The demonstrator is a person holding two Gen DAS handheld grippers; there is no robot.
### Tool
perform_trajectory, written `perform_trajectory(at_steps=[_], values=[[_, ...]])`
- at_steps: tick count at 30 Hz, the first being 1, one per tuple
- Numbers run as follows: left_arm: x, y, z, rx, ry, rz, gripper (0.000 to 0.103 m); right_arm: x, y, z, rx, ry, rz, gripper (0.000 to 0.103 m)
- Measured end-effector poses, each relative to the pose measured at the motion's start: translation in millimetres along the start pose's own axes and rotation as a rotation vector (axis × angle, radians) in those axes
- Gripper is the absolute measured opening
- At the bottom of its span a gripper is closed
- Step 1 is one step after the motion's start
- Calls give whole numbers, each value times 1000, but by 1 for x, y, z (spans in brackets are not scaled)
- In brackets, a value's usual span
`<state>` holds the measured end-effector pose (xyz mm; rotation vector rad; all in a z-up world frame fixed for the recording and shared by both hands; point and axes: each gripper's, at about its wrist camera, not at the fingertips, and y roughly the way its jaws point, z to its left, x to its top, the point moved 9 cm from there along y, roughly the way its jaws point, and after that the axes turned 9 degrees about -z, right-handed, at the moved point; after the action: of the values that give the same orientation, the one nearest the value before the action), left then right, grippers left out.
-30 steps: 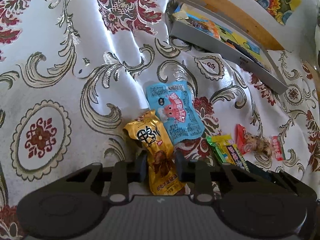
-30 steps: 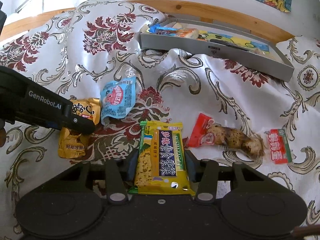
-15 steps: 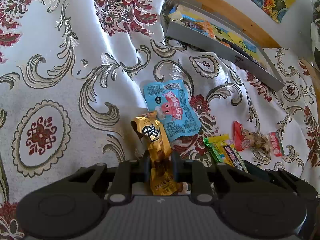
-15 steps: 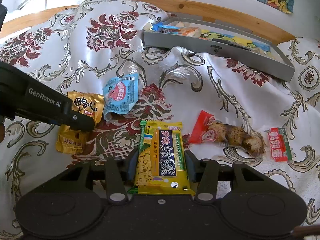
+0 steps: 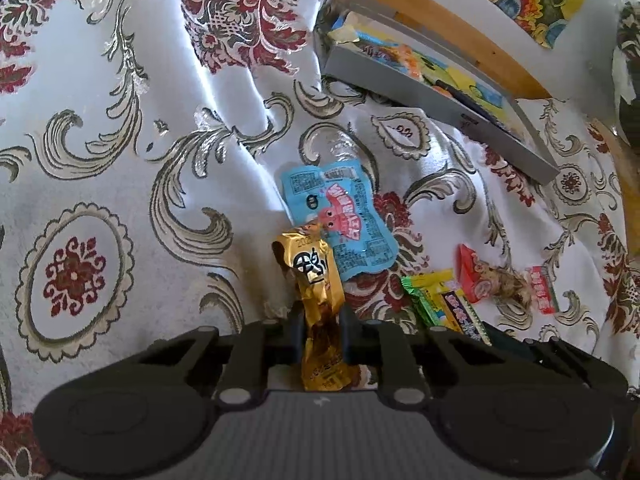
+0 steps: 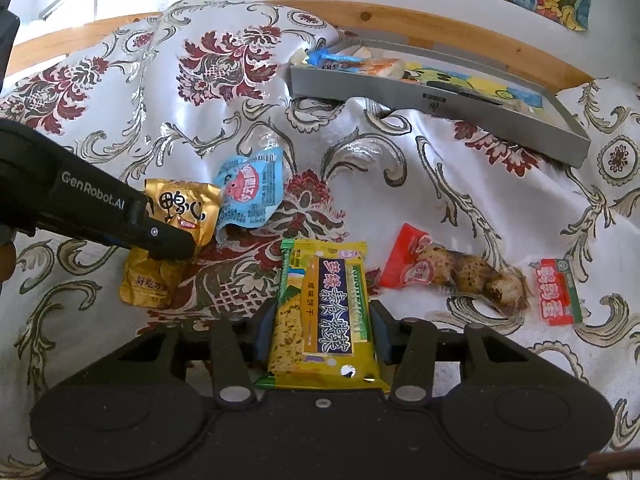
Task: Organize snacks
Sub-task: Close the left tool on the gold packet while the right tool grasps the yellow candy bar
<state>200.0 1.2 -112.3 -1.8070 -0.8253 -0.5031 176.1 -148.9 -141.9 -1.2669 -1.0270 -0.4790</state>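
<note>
Through my left wrist camera, my left gripper [image 5: 320,330] has its fingers pinched narrow on the gold snack packet [image 5: 320,300], which crumples between them and stands up off the patterned cloth [image 5: 120,128], so I judge it is gripped for carrying to the grey tray [image 5: 440,108] far ahead, where other snacks already lie. The blue packet [image 5: 340,224] lies just beyond the gold one, touching its top edge, and could get dragged along. Through my right wrist camera, my right gripper [image 6: 322,332] has its fingers closed on the sides of the yellow biscuit pack [image 6: 324,312], held flat. To its right lie the red-topped snack [image 6: 452,272] and a small red packet [image 6: 558,296], both clear of my path; a fold of cloth rises before the tray.
</note>
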Motion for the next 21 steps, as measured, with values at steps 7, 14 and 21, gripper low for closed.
perform_trajectory(at_steps=[7, 14, 21], values=[[-1, -3, -2, -6, -6, -1, 17, -2, -4, -2, 7, 14, 0, 50], [-1, -5, -7, -22, 1, -7, 16, -3, -7, 0, 8, 4, -6, 50], [-2, -3, -8, -28, 13, -8, 15, -3, -10, 3, 12, -23, -15, 50]])
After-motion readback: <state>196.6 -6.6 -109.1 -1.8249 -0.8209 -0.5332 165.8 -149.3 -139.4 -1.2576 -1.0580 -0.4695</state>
